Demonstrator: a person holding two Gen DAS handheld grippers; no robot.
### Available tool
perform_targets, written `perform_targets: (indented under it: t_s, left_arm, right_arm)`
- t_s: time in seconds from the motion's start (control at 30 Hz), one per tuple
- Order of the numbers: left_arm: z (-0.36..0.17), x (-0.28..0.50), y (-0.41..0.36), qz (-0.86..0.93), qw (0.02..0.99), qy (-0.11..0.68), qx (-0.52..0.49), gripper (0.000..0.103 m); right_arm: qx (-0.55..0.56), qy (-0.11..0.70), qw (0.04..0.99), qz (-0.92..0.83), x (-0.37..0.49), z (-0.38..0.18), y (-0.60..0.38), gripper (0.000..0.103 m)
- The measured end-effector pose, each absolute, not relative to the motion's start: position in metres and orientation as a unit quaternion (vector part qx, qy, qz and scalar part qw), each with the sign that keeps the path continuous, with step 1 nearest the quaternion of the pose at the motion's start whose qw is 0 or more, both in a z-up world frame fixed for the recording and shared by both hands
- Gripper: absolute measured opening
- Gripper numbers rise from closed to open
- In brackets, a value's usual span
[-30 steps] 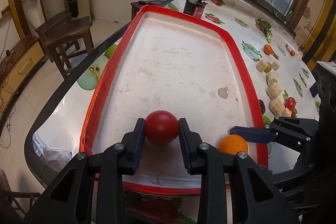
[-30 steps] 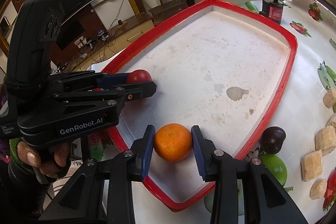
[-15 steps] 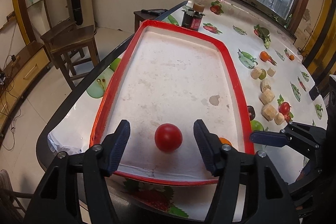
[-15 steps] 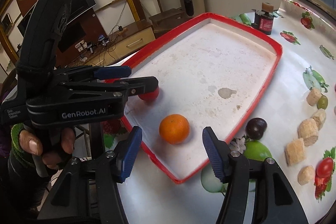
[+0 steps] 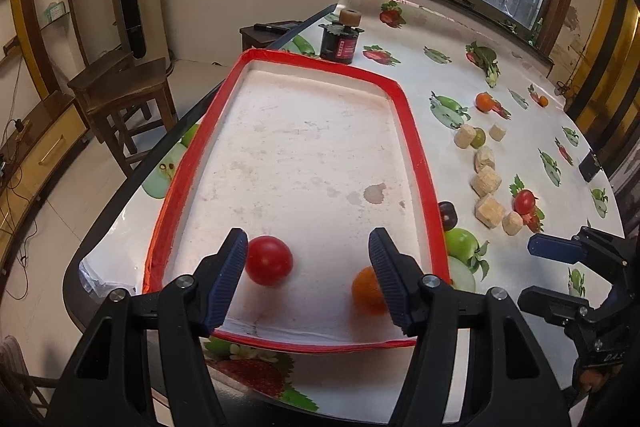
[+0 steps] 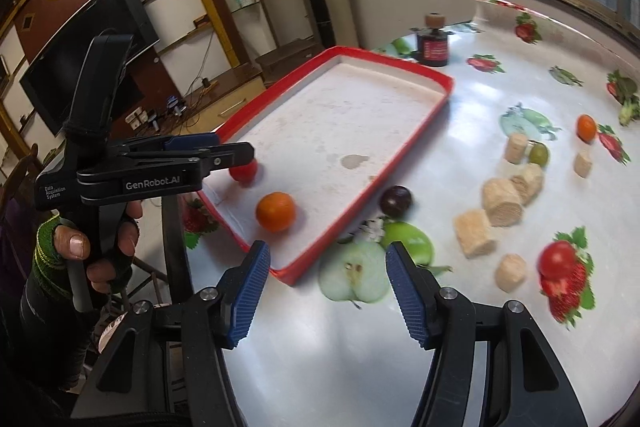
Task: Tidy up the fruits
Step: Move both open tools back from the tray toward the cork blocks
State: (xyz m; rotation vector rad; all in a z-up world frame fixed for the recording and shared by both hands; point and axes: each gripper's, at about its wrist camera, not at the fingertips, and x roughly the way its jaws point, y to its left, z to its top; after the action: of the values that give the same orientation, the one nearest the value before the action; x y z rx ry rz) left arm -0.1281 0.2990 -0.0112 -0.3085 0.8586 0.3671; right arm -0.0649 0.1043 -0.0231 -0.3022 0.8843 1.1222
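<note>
Left wrist view: left gripper [image 5: 306, 277] and right gripper [image 6: 326, 293] fingers now gape empty, having released red tomato [image 5: 268, 260] and orange [image 6: 276, 211] into the red-rimmed tray [image 5: 416, 155]; dark plum [image 6: 395, 201] likely next.

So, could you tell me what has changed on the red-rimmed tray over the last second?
Both grippers let go. The left gripper opened off the round red tomato, and the right gripper opened off the orange and drew back off the red-rimmed white tray; its fingers are now over the fruit-print tablecloth. Both fruits stayed at the tray's near end. The dark plum and pale blocks outside did not move.
</note>
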Motion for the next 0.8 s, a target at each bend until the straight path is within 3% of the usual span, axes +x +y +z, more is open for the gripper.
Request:
perform_targets:
  t_s: [0.8]
  left_arm:
    - [0.009,-0.091,0.207,0.078,0.9,0.417,-0.1,0.062]
  right_arm:
    - [-0.081,0.403,0.809,0.421,-0.023,-0.013,-0.001,0.062]
